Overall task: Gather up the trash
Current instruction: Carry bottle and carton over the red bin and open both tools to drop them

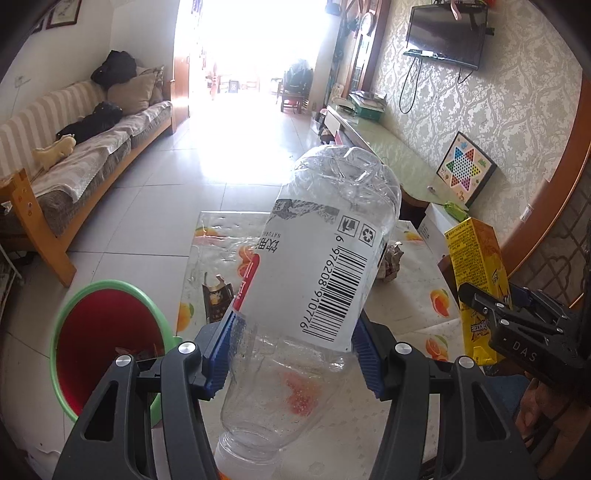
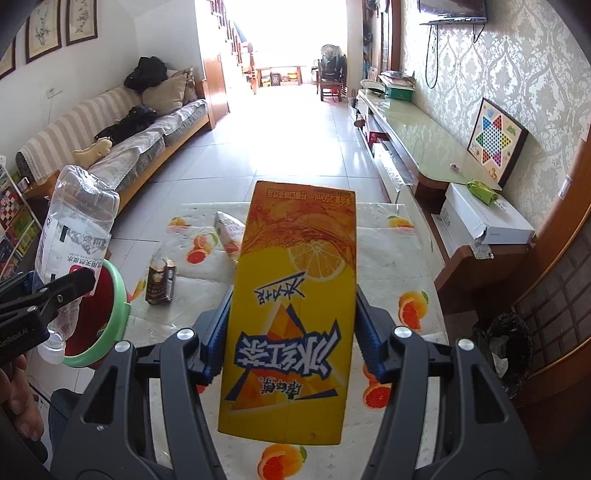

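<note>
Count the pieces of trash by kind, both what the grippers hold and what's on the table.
Clear plastic water bottle, held in the left gripper: 1
Drink cartons: 3 (yellow iced tea carton in the right gripper, brown carton, white carton)
Crumpled wrapper: 1
Total: 5

Bin [image 1: 107, 347] left of table [image 1: 406, 314]; small carton [image 2: 159, 282] on table.

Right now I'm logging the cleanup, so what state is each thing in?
Clear plastic water bottle: empty, dented, held in left gripper.
Yellow iced-tea carton: held in right gripper.
Small brown drink carton: upright on table, top torn open.
Red bin with green rim: open, some trash inside.
Wall television: off.
</note>
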A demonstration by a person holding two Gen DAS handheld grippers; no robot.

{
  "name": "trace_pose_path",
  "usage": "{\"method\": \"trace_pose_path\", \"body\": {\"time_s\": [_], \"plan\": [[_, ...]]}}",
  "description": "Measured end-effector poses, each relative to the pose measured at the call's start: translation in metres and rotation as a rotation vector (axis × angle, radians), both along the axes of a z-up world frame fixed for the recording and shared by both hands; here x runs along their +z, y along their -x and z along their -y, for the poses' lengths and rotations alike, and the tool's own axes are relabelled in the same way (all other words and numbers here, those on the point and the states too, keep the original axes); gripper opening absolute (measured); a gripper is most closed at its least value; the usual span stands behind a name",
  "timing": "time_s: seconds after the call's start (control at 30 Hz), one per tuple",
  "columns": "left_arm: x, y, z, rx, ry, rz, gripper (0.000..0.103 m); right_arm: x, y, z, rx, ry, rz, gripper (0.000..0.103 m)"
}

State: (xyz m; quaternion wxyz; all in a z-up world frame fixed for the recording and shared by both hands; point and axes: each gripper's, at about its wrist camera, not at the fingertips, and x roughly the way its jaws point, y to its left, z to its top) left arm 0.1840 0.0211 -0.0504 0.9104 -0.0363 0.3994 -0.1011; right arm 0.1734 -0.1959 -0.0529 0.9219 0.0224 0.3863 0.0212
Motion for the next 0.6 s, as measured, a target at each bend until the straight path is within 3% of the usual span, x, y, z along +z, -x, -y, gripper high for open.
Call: {"method": "trace_pose_path", "body": {"time_s": [0.6], "plan": [[0.020,0.025,-0.072,0.160,0.012,0.048,0.055,0.026,0.003,-0.073,0.143,0.016,0.050,0.057]]}}
